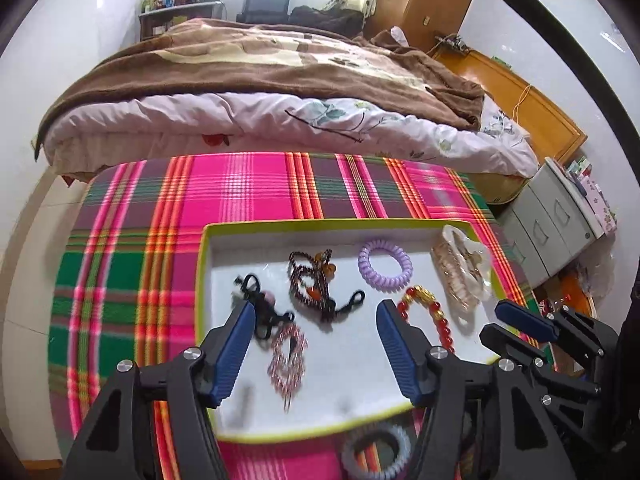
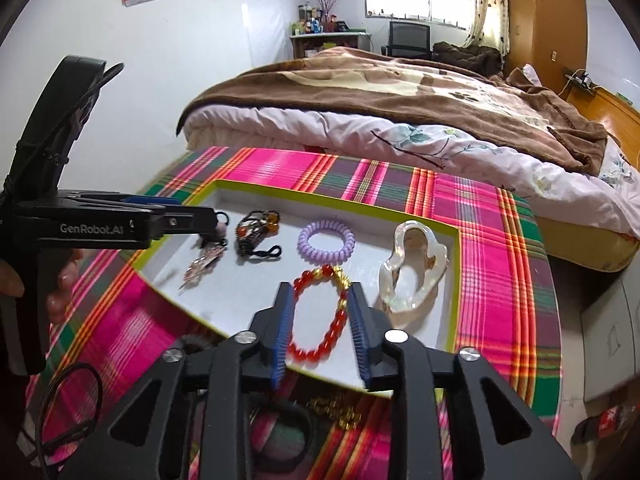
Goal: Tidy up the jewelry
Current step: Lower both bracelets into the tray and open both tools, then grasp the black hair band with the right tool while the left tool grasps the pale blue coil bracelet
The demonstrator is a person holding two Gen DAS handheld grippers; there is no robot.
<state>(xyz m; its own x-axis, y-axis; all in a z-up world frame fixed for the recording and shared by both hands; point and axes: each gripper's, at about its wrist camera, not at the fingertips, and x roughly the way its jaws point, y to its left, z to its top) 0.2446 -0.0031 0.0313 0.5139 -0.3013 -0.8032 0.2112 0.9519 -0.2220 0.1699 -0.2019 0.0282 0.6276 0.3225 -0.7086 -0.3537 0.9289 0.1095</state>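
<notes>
A white tray with a lime rim (image 1: 206,264) (image 2: 452,276) lies on the plaid cloth. In it are a purple coil hair tie (image 1: 385,266) (image 2: 326,241), a red and gold bead bracelet (image 1: 432,318) (image 2: 320,312), a pearly claw clip (image 1: 464,272) (image 2: 412,268), a dark bead bracelet (image 1: 316,284) (image 2: 256,232), a black hair tie (image 1: 262,308) and a pink beaded clip (image 1: 288,356) (image 2: 202,262). My left gripper (image 1: 316,308) is open and empty above the tray's left half. My right gripper (image 2: 320,286) is open and empty, its fingers either side of the red bracelet.
A grey coil hair tie (image 1: 376,452) lies on the cloth in front of the tray. A gold chain (image 2: 338,410) and a black band (image 2: 288,436) lie under my right gripper. A bed (image 1: 260,80) stands behind the table and grey drawers (image 1: 552,220) to the right.
</notes>
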